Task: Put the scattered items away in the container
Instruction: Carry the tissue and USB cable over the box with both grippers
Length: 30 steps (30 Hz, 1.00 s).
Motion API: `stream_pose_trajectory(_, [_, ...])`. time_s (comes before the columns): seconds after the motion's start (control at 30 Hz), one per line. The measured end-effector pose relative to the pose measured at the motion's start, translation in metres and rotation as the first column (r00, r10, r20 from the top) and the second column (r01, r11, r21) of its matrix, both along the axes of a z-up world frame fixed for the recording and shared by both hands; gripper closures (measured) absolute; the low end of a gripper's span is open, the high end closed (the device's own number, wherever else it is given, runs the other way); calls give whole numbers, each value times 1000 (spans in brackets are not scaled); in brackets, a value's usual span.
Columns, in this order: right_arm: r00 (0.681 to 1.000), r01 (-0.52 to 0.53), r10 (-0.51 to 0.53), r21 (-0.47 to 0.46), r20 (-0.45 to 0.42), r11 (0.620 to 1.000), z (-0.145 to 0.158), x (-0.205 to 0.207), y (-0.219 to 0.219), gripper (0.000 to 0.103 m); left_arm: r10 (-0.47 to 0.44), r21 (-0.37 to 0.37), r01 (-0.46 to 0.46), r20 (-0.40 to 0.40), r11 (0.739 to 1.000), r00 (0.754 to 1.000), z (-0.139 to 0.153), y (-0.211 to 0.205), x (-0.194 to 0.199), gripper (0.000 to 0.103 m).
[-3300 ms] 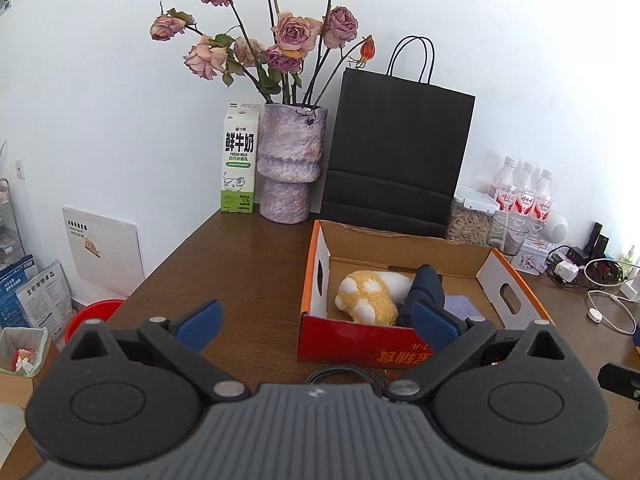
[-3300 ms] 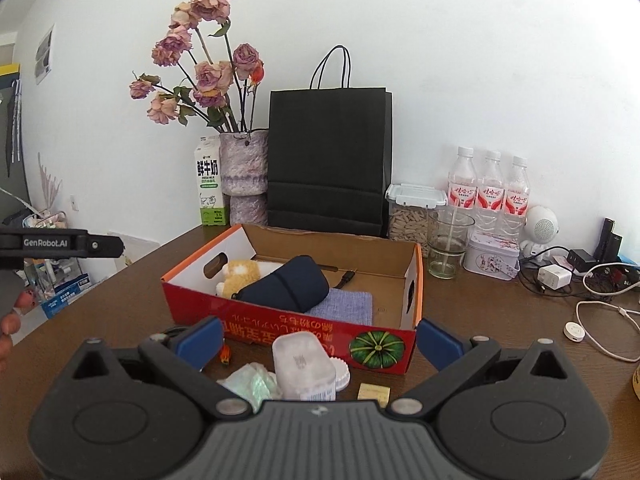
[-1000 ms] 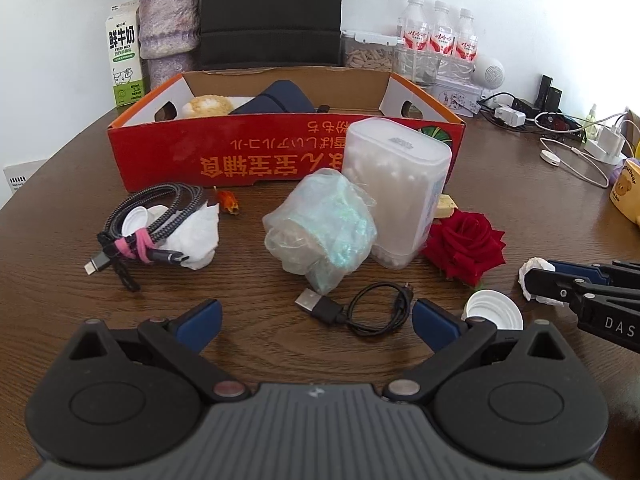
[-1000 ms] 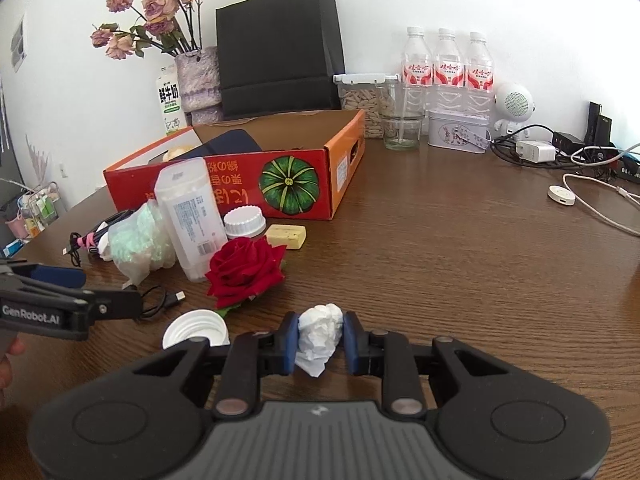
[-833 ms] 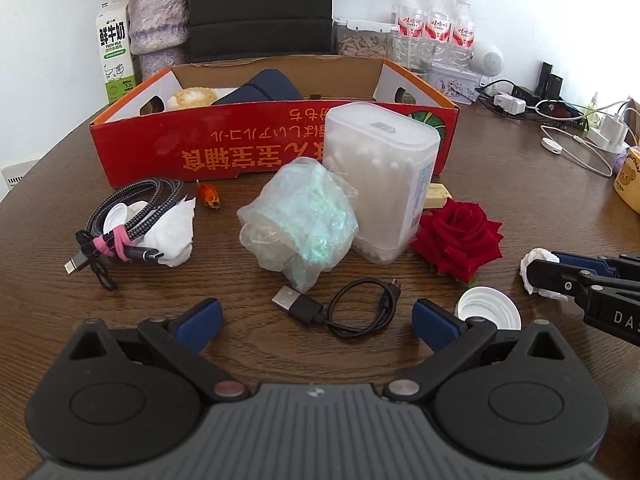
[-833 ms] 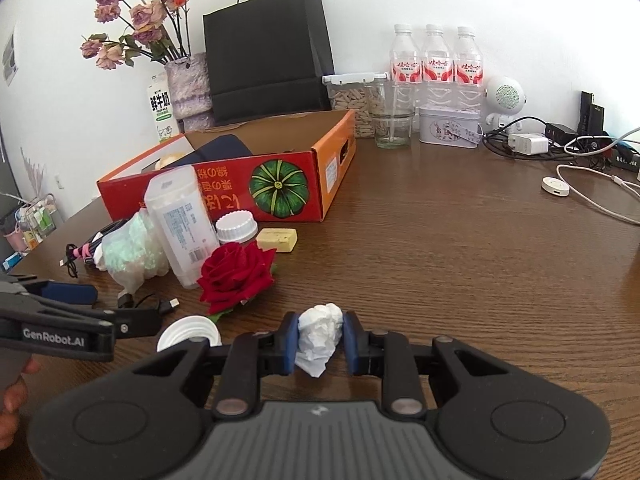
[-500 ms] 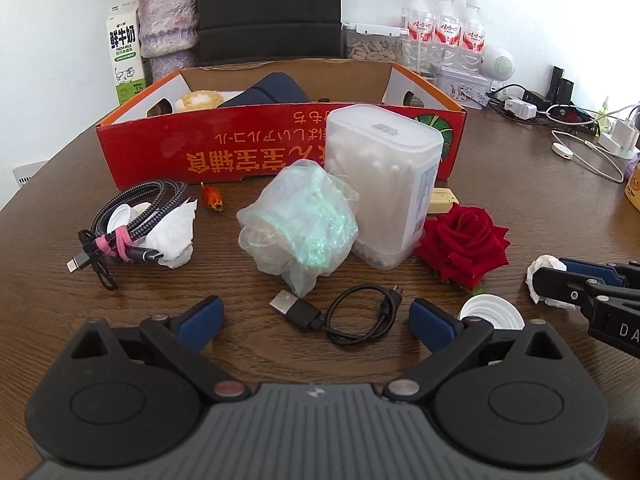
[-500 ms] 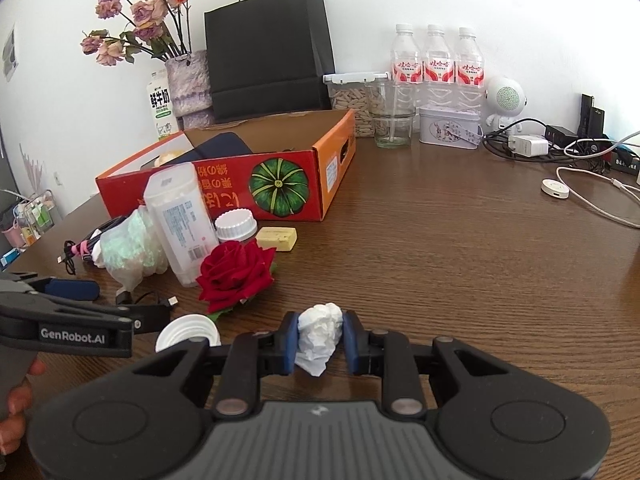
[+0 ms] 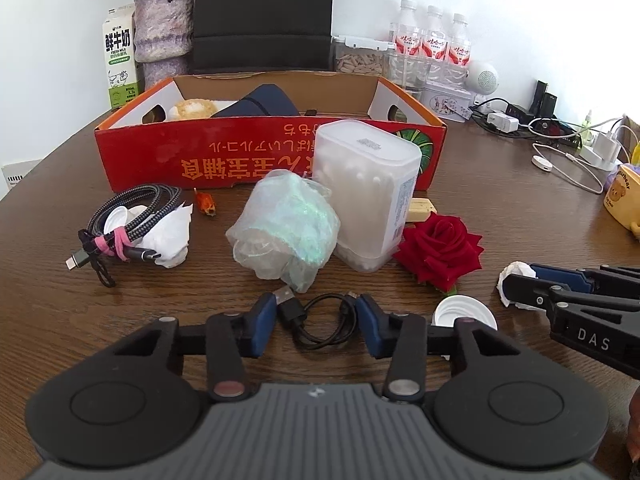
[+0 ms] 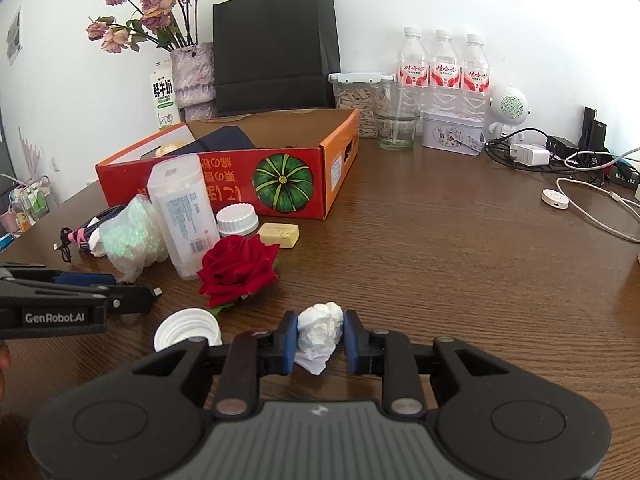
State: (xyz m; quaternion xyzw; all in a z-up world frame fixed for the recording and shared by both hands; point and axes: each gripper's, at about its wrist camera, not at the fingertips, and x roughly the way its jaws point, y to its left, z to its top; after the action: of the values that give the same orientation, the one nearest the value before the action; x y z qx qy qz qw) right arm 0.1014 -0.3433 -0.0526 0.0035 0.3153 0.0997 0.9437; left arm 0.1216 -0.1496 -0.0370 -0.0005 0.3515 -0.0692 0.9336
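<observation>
The red and orange cardboard box [image 9: 224,168] [image 10: 224,196] stands at the back with a plush toy and a dark pouch inside. My left gripper [image 9: 316,322] [image 10: 132,300] is low over the table and its jaws are closing. A small coiled black USB cable [image 9: 320,320] is squeezed between the pads. My right gripper [image 10: 320,338] [image 9: 516,282] is shut on a crumpled white tissue wad [image 10: 320,334] just above the table. Loose nearby are a red rose [image 9: 440,254] [image 10: 238,268], a white cap [image 9: 460,314] [image 10: 186,332], a cotton-swab box [image 9: 366,192] and a plastic bag bundle [image 9: 288,232].
A braided cable bundle on a tissue [image 9: 128,224], an orange scrap [image 9: 205,203], a white lid [image 10: 237,220] and a yellow block [image 10: 279,235] lie before the box. A black bag [image 10: 274,48], vase, milk carton, bottles [image 10: 442,68] and chargers line the back. A yellow mug [image 9: 624,196] stands right.
The left gripper's jaws have come in from wide apart onto the black USB cable, pushing its coil narrower. The right gripper still holds the tissue wad in place.
</observation>
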Motion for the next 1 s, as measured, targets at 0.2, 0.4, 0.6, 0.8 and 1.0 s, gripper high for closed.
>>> stream_pose_trajectory(0.2, [1000,4,-4,-6,1,1000,0,-1,1,80,-20,-21,20,4,1000,1000,4,7,-5,69])
stream_pose_trajectory(0.4, [1000,13,-13,-34,4,999,0,-2,6,79,-42,-39,42,14,998,999,8,18,-14,74])
stream_pose_trajectory(0.6, [999,33,-33,-50,10,998,0,-4,10,79,-53,-78,56,47,995,997,18,37,-24,75])
stream_pose_trajectory(0.8, [998,63,-62,-27,23,998,4,-6,14,80,-42,-112,52,90,992,995,32,60,-32,75])
stream_pose_trajectory(1.0, [994,52,-52,-4,93,999,29,-4,34,80,-10,-150,33,154,988,988,53,85,-28,75])
